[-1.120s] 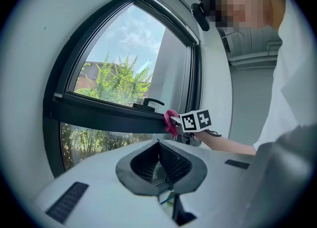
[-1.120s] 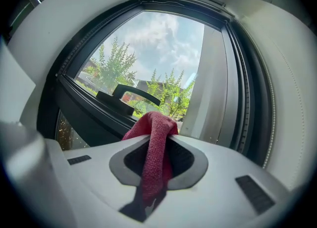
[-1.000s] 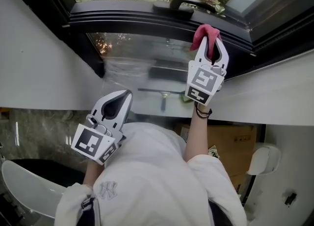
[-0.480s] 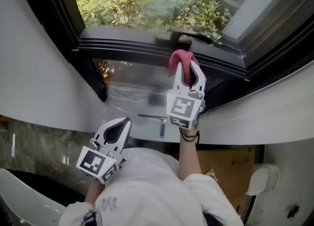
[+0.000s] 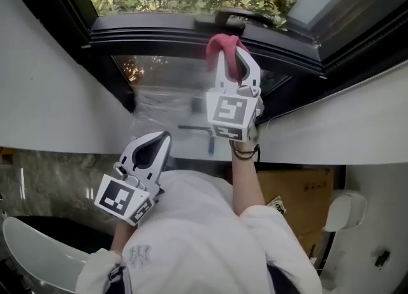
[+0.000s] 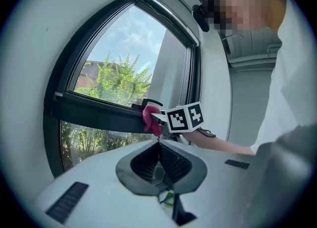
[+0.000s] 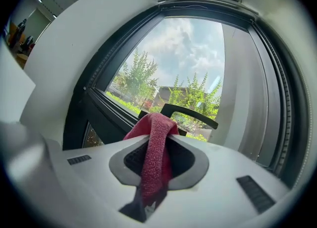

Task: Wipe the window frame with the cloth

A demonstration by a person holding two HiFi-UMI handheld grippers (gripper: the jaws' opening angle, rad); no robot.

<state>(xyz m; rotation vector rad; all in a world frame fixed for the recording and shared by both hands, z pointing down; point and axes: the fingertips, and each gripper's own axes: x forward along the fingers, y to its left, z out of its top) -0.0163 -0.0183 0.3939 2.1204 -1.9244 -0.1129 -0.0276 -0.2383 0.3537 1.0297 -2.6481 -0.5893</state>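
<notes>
1. Your right gripper (image 5: 233,57) clamps the red cloth (image 5: 221,43) against the dark window frame (image 5: 153,28); press evenly
2. Sweep along the frame; your left gripper (image 5: 160,141) is closed, empty; keep it clear

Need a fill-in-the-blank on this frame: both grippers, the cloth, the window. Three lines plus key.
1. The right gripper is ___ on the dark red woven cloth.
2. The left gripper, jaws together, holds ___.
3. The cloth is held up near the black curved ___ of the dark window frame.

Missing words: shut; nothing; handle.
</notes>
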